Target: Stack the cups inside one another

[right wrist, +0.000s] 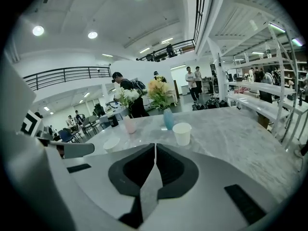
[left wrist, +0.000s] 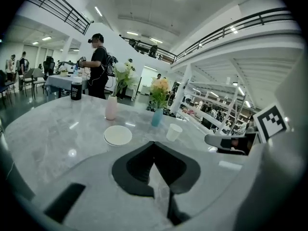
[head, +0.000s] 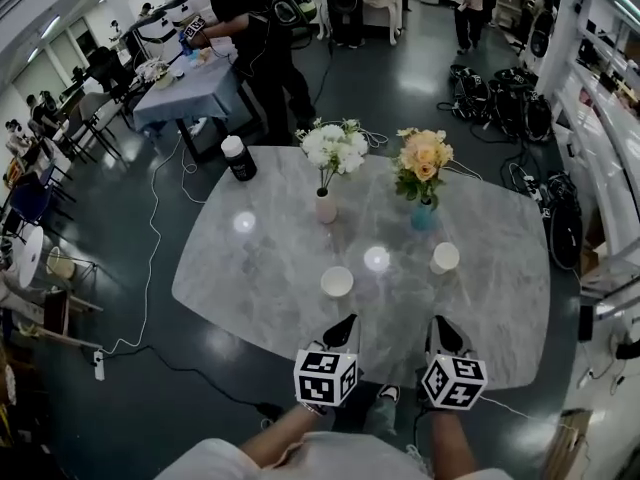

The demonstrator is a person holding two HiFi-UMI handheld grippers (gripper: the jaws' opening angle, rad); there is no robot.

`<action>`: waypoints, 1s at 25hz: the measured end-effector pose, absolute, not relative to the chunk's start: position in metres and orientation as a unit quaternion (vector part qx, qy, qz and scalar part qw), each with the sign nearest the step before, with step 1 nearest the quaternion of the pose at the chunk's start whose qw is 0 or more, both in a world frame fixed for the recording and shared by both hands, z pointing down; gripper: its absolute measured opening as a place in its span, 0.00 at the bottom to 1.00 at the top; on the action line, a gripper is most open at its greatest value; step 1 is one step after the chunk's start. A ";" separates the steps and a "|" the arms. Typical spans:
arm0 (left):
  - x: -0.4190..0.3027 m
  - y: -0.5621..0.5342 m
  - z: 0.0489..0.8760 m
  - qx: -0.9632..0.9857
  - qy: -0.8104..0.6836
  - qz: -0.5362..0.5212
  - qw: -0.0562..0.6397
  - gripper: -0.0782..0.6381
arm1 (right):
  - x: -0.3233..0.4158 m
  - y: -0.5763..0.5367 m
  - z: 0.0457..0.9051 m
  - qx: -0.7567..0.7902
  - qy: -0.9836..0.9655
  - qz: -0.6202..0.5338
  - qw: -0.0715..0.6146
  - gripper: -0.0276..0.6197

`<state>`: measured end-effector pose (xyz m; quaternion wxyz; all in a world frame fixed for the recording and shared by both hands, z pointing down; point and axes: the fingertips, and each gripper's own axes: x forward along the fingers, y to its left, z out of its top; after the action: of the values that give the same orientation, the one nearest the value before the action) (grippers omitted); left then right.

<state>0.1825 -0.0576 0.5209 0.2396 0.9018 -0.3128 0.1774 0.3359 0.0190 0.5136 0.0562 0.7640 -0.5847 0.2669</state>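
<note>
My left gripper [head: 346, 322] hangs over the near edge of the table [head: 250, 288], jaws together on nothing. The left cup [head: 337, 282] stands just beyond it. To the right, my right gripper [head: 441, 324] is also closed and empty. The right cup [head: 445, 258] stands farther in, apart from the first.

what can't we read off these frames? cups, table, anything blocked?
- left cup: in the right gripper view, its lower part is hidden behind the gripper's own body.
- Insides of the left cup and right cup: too small in the head view to tell if they are empty.
- black jar: label too small to read in the head view.
- table: in the head view, part of the near edge is covered by the left gripper and right gripper.
</note>
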 end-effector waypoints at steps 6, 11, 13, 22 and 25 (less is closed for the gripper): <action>0.220 -0.058 0.542 0.906 -0.285 0.199 0.243 0.11 | 0.368 0.022 0.534 0.777 -0.561 0.282 0.054 0.06; 0.251 -0.066 0.558 0.905 -0.273 0.212 0.247 0.11 | 0.392 0.011 0.550 0.776 -0.558 0.291 0.048 0.06; 0.263 -0.073 0.564 0.904 -0.272 0.215 0.248 0.11 | 0.402 0.003 0.556 0.775 -0.557 0.295 0.045 0.07; 0.306 -0.103 0.590 0.901 -0.274 0.226 0.249 0.11 | 0.435 -0.037 0.589 0.763 -0.565 0.309 0.044 0.10; 0.314 -0.108 0.600 0.899 -0.274 0.230 0.254 0.11 | 0.439 -0.043 0.601 0.759 -0.567 0.317 0.045 0.13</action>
<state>0.3142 -0.1075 0.6001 0.2544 0.8986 -0.2738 0.2299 0.4393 -0.0431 0.6006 0.0454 0.7588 -0.5670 0.3172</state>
